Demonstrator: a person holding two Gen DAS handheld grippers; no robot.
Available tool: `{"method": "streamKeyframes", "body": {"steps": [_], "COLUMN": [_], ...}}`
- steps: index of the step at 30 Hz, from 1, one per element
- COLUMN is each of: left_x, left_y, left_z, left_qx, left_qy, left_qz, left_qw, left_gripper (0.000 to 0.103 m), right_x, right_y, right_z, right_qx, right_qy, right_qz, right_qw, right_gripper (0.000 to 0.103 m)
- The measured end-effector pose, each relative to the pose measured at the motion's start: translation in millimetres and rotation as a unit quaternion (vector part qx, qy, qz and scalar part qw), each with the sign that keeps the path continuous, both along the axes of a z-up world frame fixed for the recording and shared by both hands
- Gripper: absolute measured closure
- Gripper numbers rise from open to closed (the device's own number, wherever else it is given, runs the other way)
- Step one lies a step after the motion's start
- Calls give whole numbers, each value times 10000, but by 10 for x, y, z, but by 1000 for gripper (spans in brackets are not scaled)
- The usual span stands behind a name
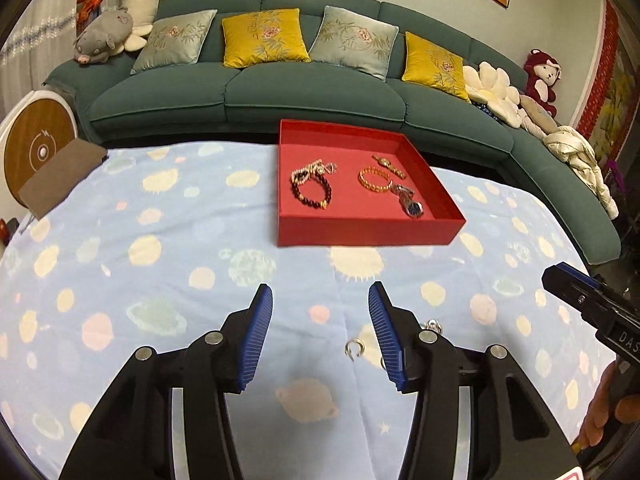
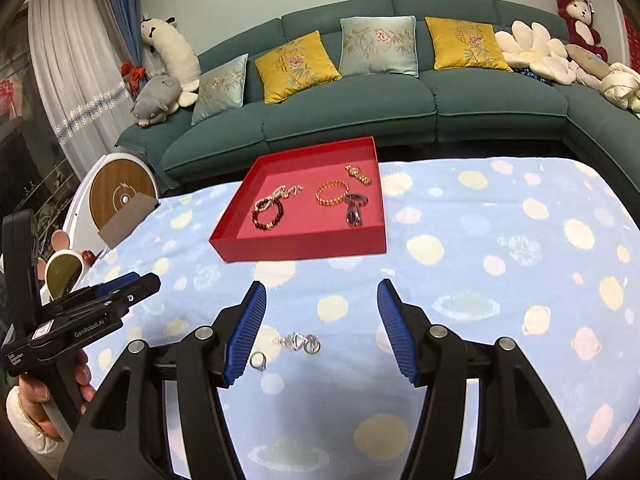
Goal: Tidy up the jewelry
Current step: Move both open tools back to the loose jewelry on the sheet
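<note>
A red tray [image 1: 362, 232] [image 2: 304, 247] sits on the table's blue patterned cloth. In it lie a dark bead bracelet [image 1: 310, 192] [image 2: 267, 214], a pearl piece [image 1: 316, 168], a gold bracelet [image 1: 374, 179] [image 2: 333, 193], a gold watch [image 1: 388, 165] [image 2: 358, 174] and a blue-faced watch [image 1: 410, 202] [image 2: 354, 210]. On the cloth in front lie a silver ring [image 1: 354, 348] [image 2: 258, 360] and a silver necklace piece [image 2: 300, 342] [image 1: 434, 325]. My left gripper [image 1: 320, 332] is open above the ring. My right gripper [image 2: 322, 328] is open above the necklace piece.
A green sofa [image 1: 304, 96] with cushions and plush toys stands behind the table. A round wood-faced device [image 1: 38, 148] and a brown card [image 1: 60, 176] sit at the left edge. The other gripper shows at the side of each view, right [image 1: 592, 308] and left [image 2: 100, 300].
</note>
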State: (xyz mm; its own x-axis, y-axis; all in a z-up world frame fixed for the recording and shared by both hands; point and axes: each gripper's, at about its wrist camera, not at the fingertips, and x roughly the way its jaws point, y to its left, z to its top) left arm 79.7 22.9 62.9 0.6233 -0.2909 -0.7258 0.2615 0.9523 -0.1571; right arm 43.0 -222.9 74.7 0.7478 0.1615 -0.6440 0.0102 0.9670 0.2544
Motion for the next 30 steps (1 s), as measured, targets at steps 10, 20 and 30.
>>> {"method": "streamKeyframes", "body": {"steps": [10, 20, 30], "left_x": [-92, -79, -78], "left_y": [47, 113, 200], "left_z": [-488, -554, -564], "left_qx": [81, 124, 3], "left_qy": [460, 527, 602], "left_qz": [41, 85, 139], "left_qw": [9989, 9985, 9981], "left_gripper": [55, 55, 55], "right_x": [-29, 150, 315], "right_y": [253, 646, 765], "right_z": [-402, -791, -1053], "right_qx": [-300, -439, -451], "right_qy": [298, 743, 1031], "right_qz": [386, 1005, 954], "right_qw": [9984, 9912, 9891], "right_gripper": [51, 68, 68]}}
